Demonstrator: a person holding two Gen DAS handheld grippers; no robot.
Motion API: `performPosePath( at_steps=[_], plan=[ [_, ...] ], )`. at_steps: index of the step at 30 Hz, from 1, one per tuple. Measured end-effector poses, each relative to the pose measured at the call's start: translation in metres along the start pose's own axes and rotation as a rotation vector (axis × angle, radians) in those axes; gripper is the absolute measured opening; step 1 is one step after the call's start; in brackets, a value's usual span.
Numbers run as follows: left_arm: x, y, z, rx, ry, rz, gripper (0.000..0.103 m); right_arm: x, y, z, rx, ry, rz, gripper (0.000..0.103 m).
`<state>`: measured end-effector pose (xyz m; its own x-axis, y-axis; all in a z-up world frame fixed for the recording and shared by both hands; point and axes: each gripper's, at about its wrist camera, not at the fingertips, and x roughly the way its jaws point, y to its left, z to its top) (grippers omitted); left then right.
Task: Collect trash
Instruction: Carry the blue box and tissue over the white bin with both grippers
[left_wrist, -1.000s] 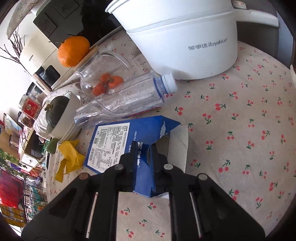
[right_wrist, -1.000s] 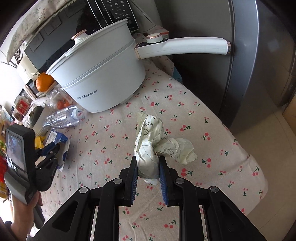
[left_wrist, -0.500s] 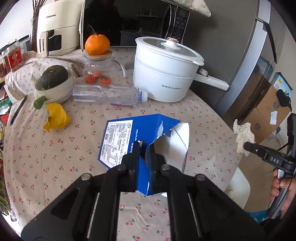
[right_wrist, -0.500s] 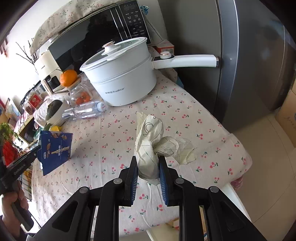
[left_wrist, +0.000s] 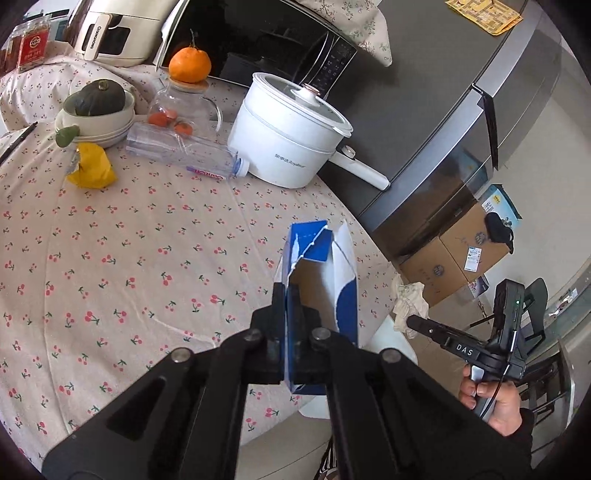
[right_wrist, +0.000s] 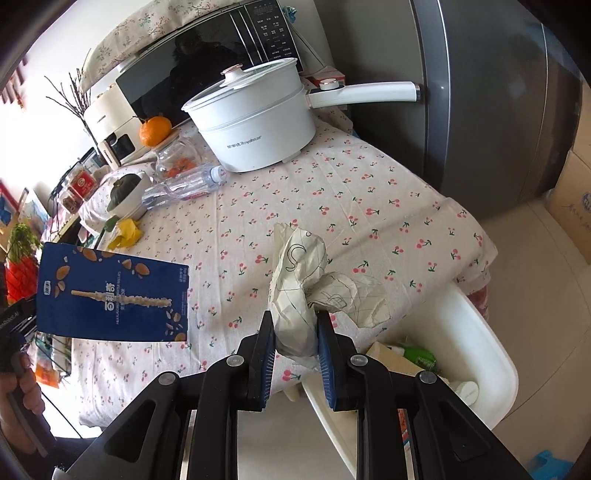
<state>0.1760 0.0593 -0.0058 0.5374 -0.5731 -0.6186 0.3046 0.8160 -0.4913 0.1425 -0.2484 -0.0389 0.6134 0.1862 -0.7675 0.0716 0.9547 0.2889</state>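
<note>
Several things crowd the far side of the counter (right_wrist: 369, 206): a white pot (right_wrist: 255, 129), a plastic bottle (right_wrist: 181, 188) lying on its side, a glass jar (left_wrist: 181, 107) topped by an orange (left_wrist: 190, 65), and a yellow wrapper (left_wrist: 90, 170). Left tongs (left_wrist: 287, 299) are clenched on a torn blue carton (left_wrist: 321, 273), held above the counter, long axis pointing away, open end forward. Right tongs (right_wrist: 295, 328) grasp crumpled paper (right_wrist: 299, 280) above the counter's near edge. Below, a white bin (right_wrist: 476, 354) holds a green item and other scraps.
</note>
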Motion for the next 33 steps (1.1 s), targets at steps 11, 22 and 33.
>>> performPosePath(
  at_steps=[11, 22, 33],
  plan=[
    [0.014, -0.048, -0.031, 0.072, 0.104, -0.169, 0.001, -0.033, -0.022, -0.014, 0.014, -0.047, -0.014, 0.022],
    [0.089, -0.14, -0.07, 0.26, 0.248, -0.262, 0.001, -0.041, -0.091, -0.036, 0.171, -0.02, -0.092, 0.022],
    [0.159, -0.165, -0.093, 0.372, 0.346, -0.201, 0.001, -0.04, -0.13, -0.044, 0.261, 0.001, -0.136, 0.022]
  ],
)
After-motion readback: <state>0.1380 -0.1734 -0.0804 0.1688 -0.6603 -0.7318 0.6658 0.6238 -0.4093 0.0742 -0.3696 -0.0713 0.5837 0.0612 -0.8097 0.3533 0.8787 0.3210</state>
